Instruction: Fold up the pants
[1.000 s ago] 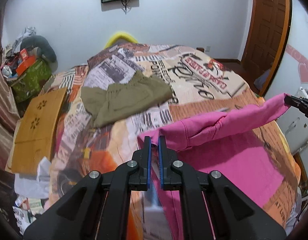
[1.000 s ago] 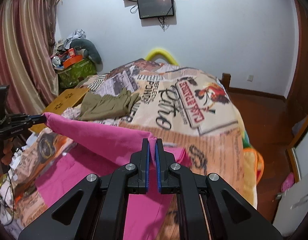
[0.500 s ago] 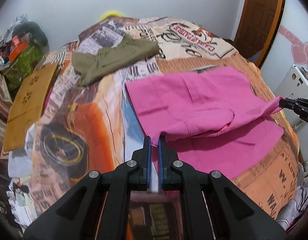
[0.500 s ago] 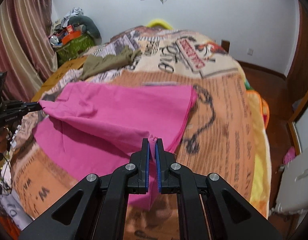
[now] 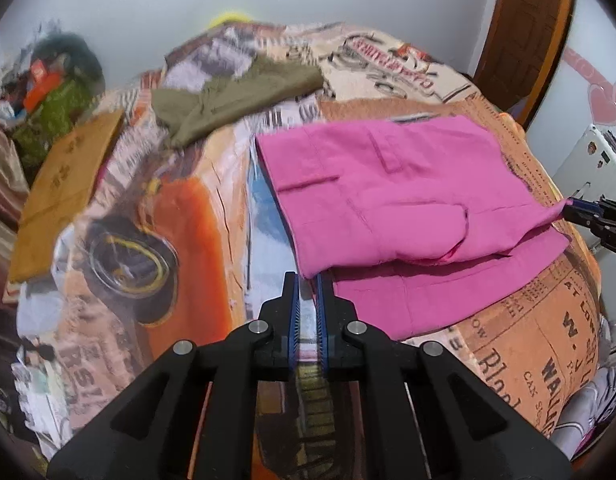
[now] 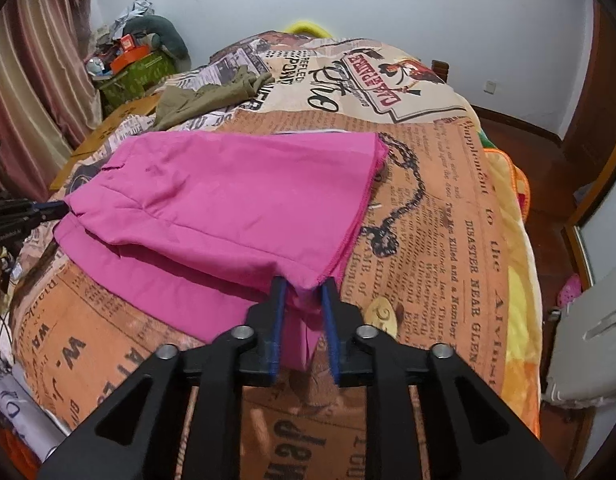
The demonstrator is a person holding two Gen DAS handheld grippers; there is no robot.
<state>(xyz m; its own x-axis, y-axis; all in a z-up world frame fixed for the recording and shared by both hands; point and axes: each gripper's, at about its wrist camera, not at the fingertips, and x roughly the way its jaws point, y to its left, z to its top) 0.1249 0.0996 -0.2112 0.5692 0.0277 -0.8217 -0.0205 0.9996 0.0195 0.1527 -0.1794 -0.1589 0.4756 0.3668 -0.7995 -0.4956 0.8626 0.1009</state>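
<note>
The pink pants (image 5: 392,196) lie on the bed, their upper half folded over the lower half; they also show in the right wrist view (image 6: 236,200). My left gripper (image 5: 307,280) sits at the near left corner of the folded layer, jaws a little apart, the cloth edge just at the tips. My right gripper (image 6: 302,284) is at the near right corner, jaws parted with the pink corner lying loose between them. The right gripper also shows at the right edge of the left wrist view (image 5: 588,216).
Olive-green pants (image 5: 232,96) lie farther up the bed on the newspaper-print blanket (image 6: 448,184). A cardboard sheet (image 5: 64,188) and clutter sit left of the bed. A white appliance (image 6: 588,336) stands at the right, a wooden door (image 5: 524,28) behind.
Both grippers carried the lifted pink edge toward me and down, laying the upper half over the lower half. Both sets of jaws have parted, the right more widely.
</note>
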